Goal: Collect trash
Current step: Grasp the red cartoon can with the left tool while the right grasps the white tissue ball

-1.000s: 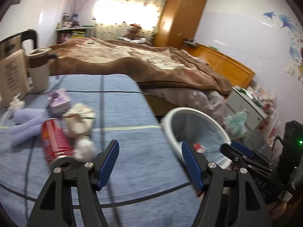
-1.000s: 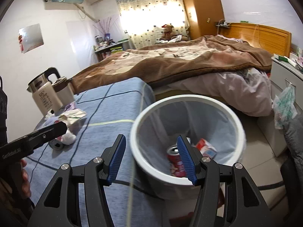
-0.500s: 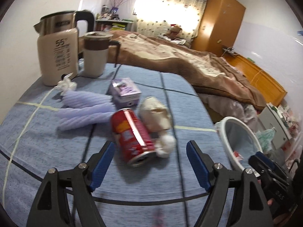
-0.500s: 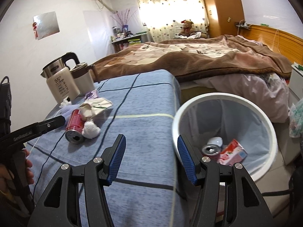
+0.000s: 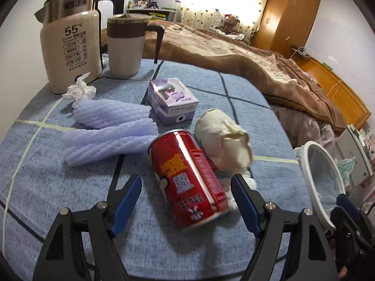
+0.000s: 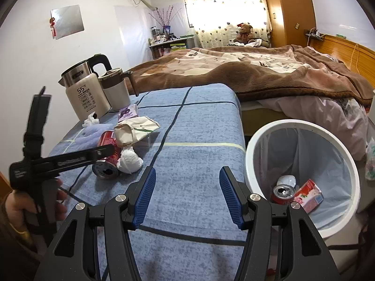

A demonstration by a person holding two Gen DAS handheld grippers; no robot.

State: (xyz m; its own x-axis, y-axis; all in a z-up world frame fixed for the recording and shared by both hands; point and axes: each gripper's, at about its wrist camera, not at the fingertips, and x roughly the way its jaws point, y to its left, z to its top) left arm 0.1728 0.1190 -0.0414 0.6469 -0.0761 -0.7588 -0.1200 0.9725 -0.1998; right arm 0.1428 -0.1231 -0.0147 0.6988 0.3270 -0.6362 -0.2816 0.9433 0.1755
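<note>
The left gripper (image 5: 186, 201) has swung away from the white bin (image 5: 304, 164) and closed in on the litter, its blue fingers (image 5: 126, 199) spread wide on either side of a red can (image 5: 187, 178) lying on its side on the blue-clothed counter (image 5: 58, 187); a second ago the can sat off to the left of the fingers, and now it lies between them, not yet gripped. A crumpled cream paper wrapper (image 5: 225, 142) rests against the can's far side, and a white tissue wad (image 6: 130, 159) touches it near the open end. Behind lie lilac foam fruit netting (image 5: 110, 128), a small purple carton (image 5: 172, 100) and another scrap of tissue (image 5: 79, 90) at the foot of a kettle (image 5: 70, 46) and a lidded mug (image 5: 127, 44). The right gripper (image 6: 186, 193) hangs over bare cloth, fingers apart and holding nothing, having drifted back from above the bin (image 6: 302, 126), which stands just off the counter's edge and already holds a can (image 6: 282, 194), a pink carton (image 6: 309, 195) and a white scrap. The can looks to be next to go; closing the fingers may catch the tissue beside it, and a round can could roll.
</note>
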